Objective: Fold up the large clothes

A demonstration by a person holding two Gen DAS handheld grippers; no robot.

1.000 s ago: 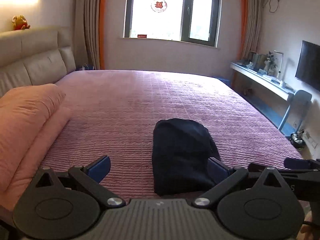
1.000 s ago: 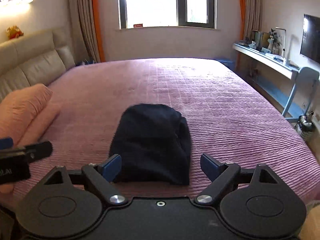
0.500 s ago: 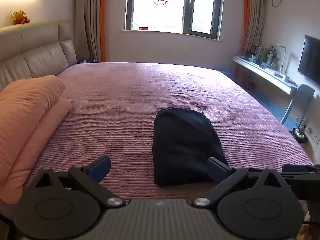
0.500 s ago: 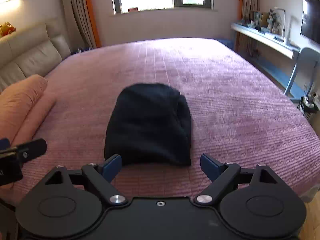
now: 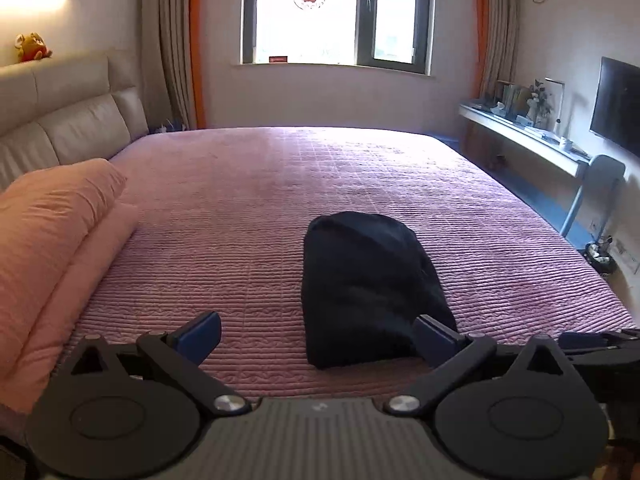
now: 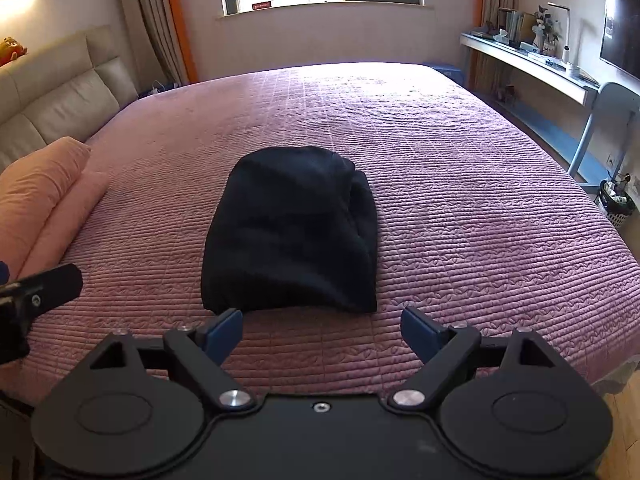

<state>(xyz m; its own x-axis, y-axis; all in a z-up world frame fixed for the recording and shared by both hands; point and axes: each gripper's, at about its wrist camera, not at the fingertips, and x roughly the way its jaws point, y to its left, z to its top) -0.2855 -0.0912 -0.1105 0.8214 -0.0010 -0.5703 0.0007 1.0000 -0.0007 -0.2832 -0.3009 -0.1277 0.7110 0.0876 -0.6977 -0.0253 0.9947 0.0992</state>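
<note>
A dark navy garment (image 6: 292, 232) lies folded into a compact bundle on the purple quilted bed (image 6: 460, 184). It also shows in the left wrist view (image 5: 364, 284), right of centre. My right gripper (image 6: 322, 330) is open and empty, just short of the bundle's near edge. My left gripper (image 5: 318, 336) is open and empty, to the left of the bundle, with its right fingertip (image 5: 434, 338) in front of the bundle's near right corner. The left gripper's tip also shows at the left edge of the right wrist view (image 6: 44, 292).
Orange pillows (image 5: 44, 240) lie along the bed's left side by a beige headboard (image 5: 72, 124). A window (image 5: 336, 12) is at the far wall. A wall shelf (image 6: 532, 68), a TV (image 6: 622, 24), a chair (image 6: 608, 120) and a bin (image 6: 616, 202) stand on the right.
Both grippers have pulled back and up from the folded bundle; it now sits farther ahead in both views. The bundle itself has not moved.
</note>
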